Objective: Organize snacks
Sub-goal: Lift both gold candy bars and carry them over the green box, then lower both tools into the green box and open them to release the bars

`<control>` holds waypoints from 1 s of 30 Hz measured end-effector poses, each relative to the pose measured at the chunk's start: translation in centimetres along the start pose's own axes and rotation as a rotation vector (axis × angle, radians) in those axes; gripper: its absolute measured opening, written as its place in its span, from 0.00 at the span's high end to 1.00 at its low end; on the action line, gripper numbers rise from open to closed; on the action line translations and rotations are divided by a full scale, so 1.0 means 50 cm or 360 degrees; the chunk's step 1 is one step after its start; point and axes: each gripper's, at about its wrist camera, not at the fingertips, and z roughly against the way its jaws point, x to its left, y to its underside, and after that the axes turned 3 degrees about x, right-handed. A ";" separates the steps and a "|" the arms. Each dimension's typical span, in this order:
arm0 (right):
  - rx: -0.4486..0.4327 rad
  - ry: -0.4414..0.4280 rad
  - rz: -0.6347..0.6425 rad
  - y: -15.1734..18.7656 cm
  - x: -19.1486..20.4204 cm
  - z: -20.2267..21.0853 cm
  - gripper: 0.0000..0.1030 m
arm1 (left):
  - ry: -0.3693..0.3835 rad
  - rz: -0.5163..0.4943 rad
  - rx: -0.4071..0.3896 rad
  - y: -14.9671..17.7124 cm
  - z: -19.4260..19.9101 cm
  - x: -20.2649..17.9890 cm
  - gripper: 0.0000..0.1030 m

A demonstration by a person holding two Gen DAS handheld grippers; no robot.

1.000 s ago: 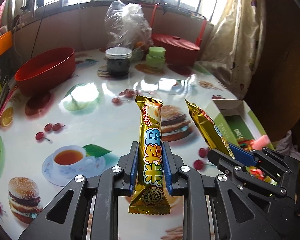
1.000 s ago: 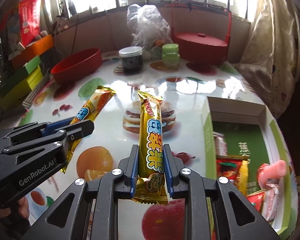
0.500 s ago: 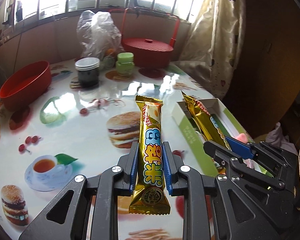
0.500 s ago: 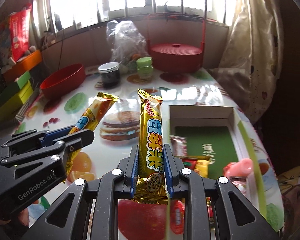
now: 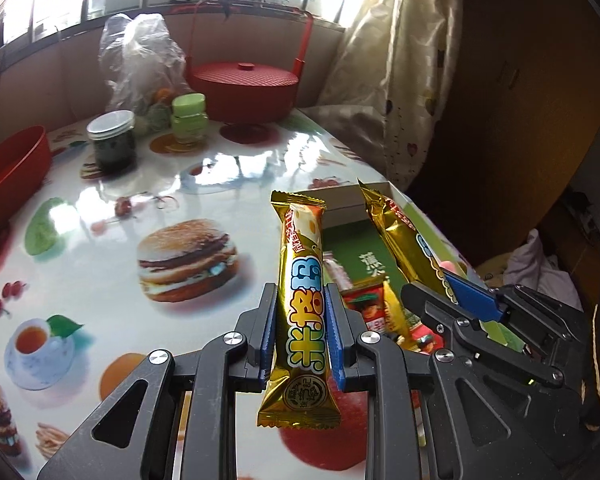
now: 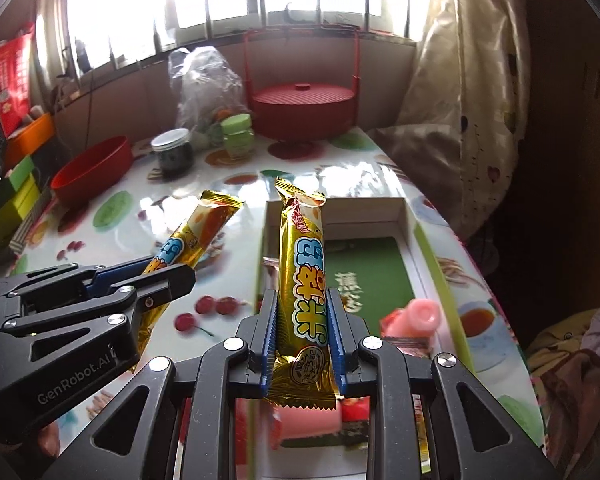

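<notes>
Gold snack bars stand pinched lengthwise in both claws — the right claw (image 6: pixel 302 330) carries its bar (image 6: pixel 303 276) already over the open box (image 6: pixel 436 264) on the worktop (image 5: pixel 100 288); the left claw (image 5: pixel 298 338) with its bar (image 5: pixel 302 300) hangs just beside the box's near wall, farther off.

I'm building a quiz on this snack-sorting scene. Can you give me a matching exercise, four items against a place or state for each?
Things:
1. left gripper
2. green-lined box
3. dark jar
4. red lidded basket

Places or states:
A. at the far table edge, tall handle over its lid
B. open, with snack packets in its near end
C. shut on a gold snack bar
D. between the red bowl and a small green jar

Pairs: 1-C, 2-B, 3-D, 4-A
</notes>
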 end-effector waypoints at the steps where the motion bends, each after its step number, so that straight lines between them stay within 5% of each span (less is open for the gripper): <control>1: 0.0003 0.0009 -0.0004 0.003 -0.004 0.000 0.79 | 0.0011 -0.0004 0.0010 -0.002 -0.006 -0.005 0.77; 30: 0.0098 0.0064 -0.0106 0.058 -0.087 0.000 0.79 | 0.0115 -0.0033 0.0129 -0.040 -0.097 -0.063 0.77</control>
